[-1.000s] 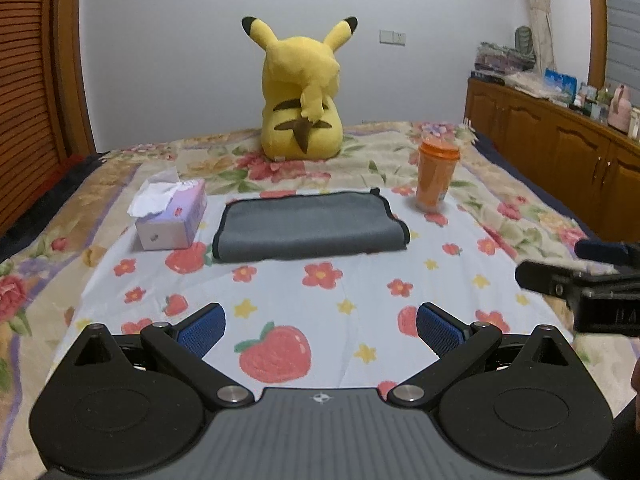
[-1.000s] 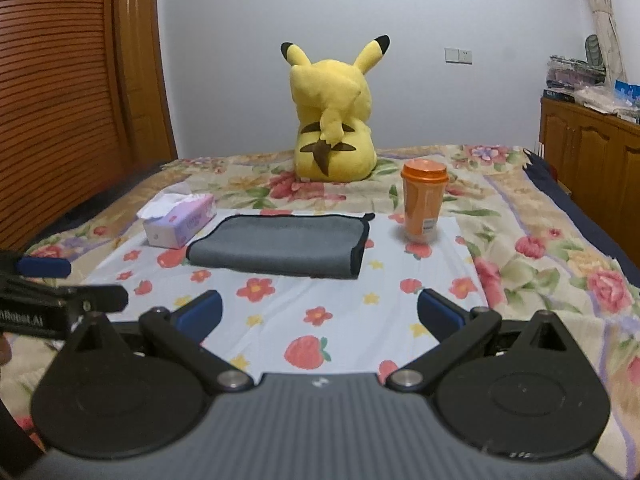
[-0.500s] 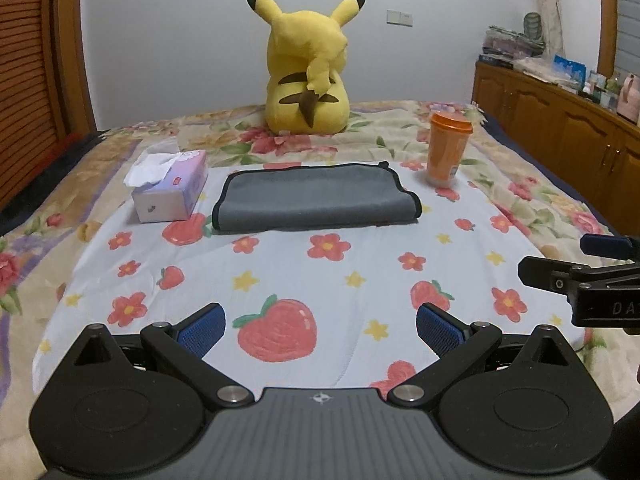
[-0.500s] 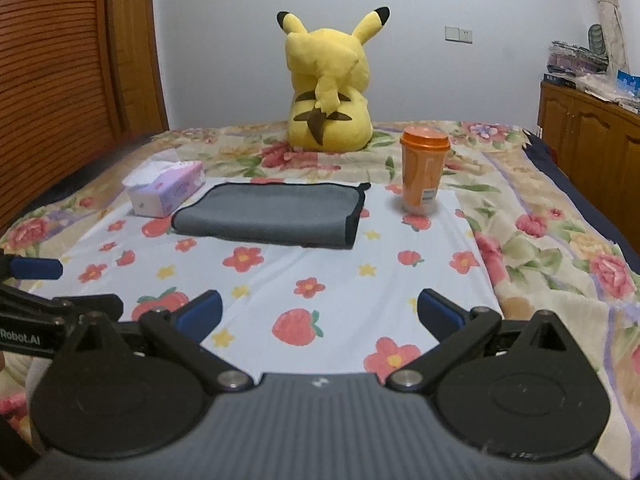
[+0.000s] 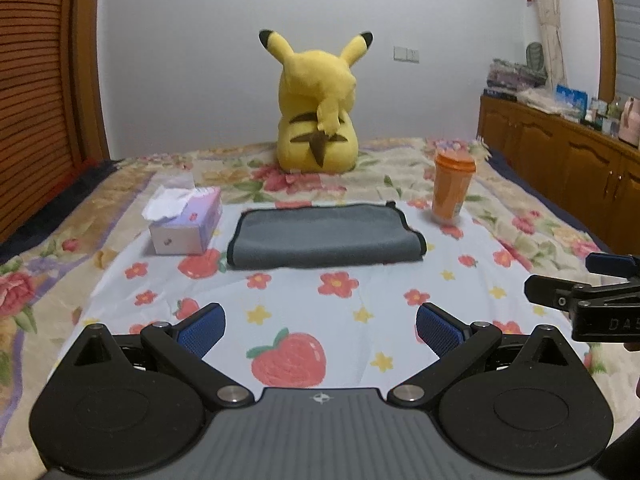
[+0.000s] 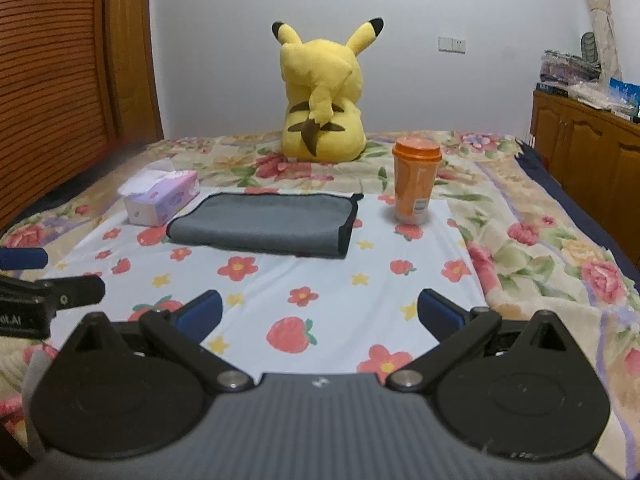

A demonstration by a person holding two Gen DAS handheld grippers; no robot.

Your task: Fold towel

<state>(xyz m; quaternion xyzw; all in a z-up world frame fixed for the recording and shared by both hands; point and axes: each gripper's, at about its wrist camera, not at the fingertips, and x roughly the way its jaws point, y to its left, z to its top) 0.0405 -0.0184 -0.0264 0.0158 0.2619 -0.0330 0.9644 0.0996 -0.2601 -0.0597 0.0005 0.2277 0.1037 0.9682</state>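
A grey towel (image 5: 325, 237) with dark edging lies folded flat on the white flower-and-strawberry sheet (image 5: 320, 312); it also shows in the right wrist view (image 6: 266, 224). My left gripper (image 5: 320, 330) is open and empty, held above the sheet well short of the towel. My right gripper (image 6: 318, 312) is open and empty too, also short of the towel. The right gripper shows at the right edge of the left wrist view (image 5: 592, 292), and the left gripper shows at the left edge of the right wrist view (image 6: 40, 280).
A tissue box (image 5: 186, 224) sits left of the towel. An orange lidded cup (image 5: 452, 188) stands to its right. A yellow plush toy (image 5: 318, 108) sits behind, near the wall. Wooden cabinets (image 5: 568, 172) line the right side; a slatted wooden panel (image 5: 36, 92) stands left.
Both grippers have tilted and shifted a little, so the towel sits lower and nearer in both views. The towel has not moved. Both grippers stay open.
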